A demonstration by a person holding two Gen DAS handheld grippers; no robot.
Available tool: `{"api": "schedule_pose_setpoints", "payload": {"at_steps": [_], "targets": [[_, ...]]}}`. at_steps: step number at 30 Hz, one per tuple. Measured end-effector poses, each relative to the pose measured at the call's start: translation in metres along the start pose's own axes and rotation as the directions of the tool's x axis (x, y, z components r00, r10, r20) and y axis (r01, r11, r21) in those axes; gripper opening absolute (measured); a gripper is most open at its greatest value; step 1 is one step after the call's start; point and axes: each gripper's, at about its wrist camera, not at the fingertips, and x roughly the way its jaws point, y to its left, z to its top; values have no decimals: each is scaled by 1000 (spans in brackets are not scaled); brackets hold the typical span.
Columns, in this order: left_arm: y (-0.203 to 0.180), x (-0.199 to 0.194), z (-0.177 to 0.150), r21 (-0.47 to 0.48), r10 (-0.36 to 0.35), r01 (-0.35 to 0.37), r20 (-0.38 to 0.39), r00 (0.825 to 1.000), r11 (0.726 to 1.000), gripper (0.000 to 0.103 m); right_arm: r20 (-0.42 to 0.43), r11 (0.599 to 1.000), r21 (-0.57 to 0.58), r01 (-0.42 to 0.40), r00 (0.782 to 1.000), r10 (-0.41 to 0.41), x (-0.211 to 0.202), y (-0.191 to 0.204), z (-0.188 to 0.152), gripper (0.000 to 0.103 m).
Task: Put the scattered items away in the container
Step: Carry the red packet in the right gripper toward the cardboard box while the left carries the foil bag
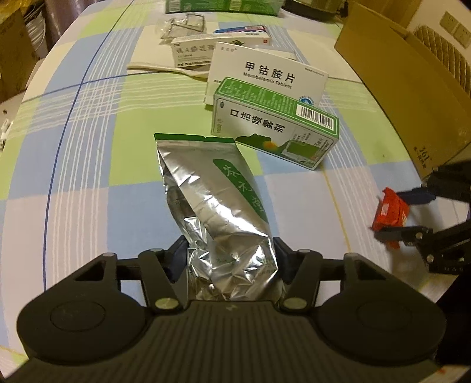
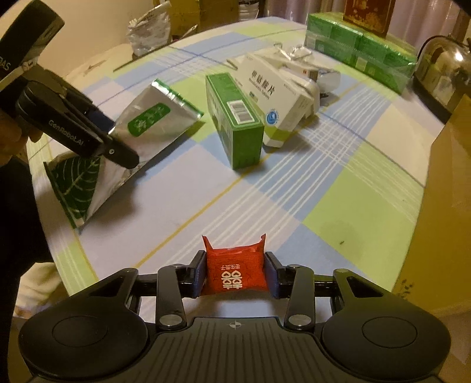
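My left gripper (image 1: 231, 259) is shut on the lower end of a silver foil pouch (image 1: 217, 206) with green print, held just above the checked tablecloth; the pouch (image 2: 147, 123) and the left gripper (image 2: 117, 147) also show in the right wrist view. My right gripper (image 2: 235, 272) is shut on a small red packet (image 2: 235, 271); it shows at the right in the left wrist view (image 1: 391, 212). A cardboard box (image 1: 412, 82) stands at the right. A green medicine box (image 1: 273, 123) and a white medicine box (image 1: 265, 76) lie beyond the pouch.
More white boxes (image 1: 194, 50), a clear plastic piece (image 1: 182, 25) and a white spoon-like handle (image 1: 164, 69) lie further back. Green wrapped packs (image 2: 359, 47) and a metal kettle (image 2: 444, 70) stand at the far edge. The cardboard wall (image 2: 447, 191) rises right of my right gripper.
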Motion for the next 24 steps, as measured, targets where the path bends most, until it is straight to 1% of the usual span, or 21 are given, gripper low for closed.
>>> {"api": "schedule_pose_setpoints", "payload": {"at_steps": [2, 5, 11, 18, 24], "targets": [[3, -5, -4, -13, -2, 2, 5, 1000, 1000, 51, 13, 1000, 13, 4, 1000, -4, -6, 1, 0, 38], [5, -14, -9, -24, -3, 3, 10, 1000, 1000, 50, 31, 1000, 29, 9, 999, -10, -16, 3, 1, 38], [4, -32, -12, -19, 2, -2, 30, 1000, 1000, 49, 53, 999, 47, 12, 998, -15, -28, 9, -1, 38], [-9, -53, -4, 39, 4, -6, 45, 999, 999, 49, 91, 997, 81, 16, 996, -24, -45, 11, 0, 38], [-22, -65, 4, 75, 6, -9, 45, 999, 997, 49, 124, 992, 124, 35, 991, -50, -62, 9, -2, 38]]}}
